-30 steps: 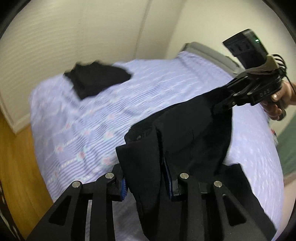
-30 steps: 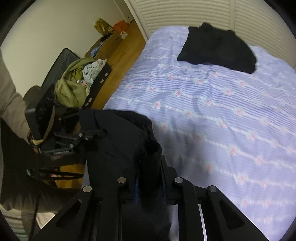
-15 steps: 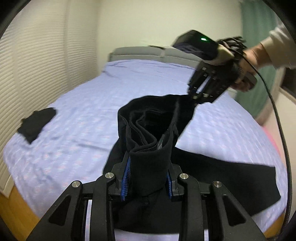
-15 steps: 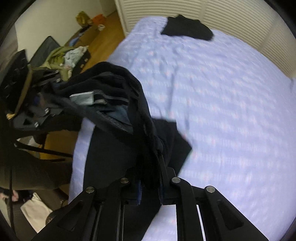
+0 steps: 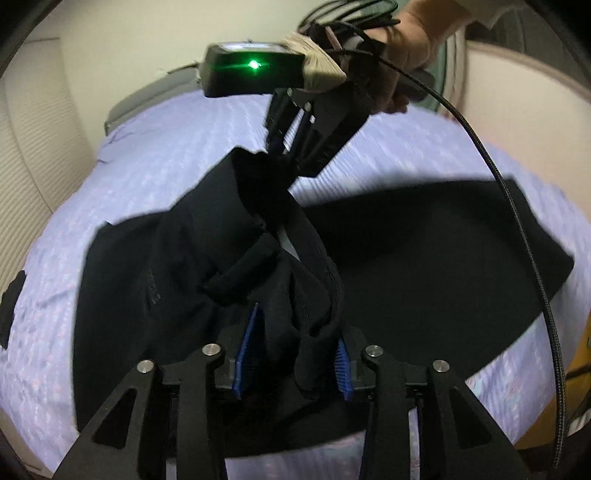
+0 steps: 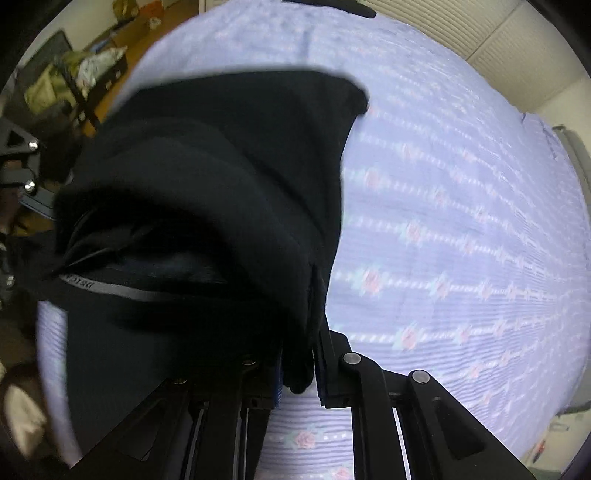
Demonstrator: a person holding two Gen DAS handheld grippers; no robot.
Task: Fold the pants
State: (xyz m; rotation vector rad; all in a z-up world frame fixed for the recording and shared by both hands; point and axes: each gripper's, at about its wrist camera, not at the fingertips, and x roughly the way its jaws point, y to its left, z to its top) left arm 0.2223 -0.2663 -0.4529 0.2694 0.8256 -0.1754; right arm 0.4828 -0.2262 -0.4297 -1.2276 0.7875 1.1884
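Black pants (image 5: 424, 258) hang over the lilac striped bed (image 5: 155, 155), legs spread across the sheet. My left gripper (image 5: 295, 354) is shut on a bunch of the waistband between its blue pads. My right gripper (image 5: 284, 151) shows above in the left wrist view, held by a hand, pinching the other end of the waistband. In the right wrist view my right gripper (image 6: 299, 373) is shut on the pants (image 6: 229, 177), whose waistband opening shows a grey label strip. The left gripper's frame (image 6: 18, 162) peeks in at the left edge.
A second black garment (image 5: 9, 306) lies at the bed's left edge and also shows at the top of the right wrist view (image 6: 332, 5). A cable (image 5: 517, 221) hangs from the right gripper. Clutter with olive clothes (image 6: 66, 74) sits on the wooden floor. A slatted wall (image 6: 498, 44) borders the bed.
Both grippers have swung the pants over the bed and lowered them; the legs now spread wider on the sheet. The right gripper has come closer to the left one.
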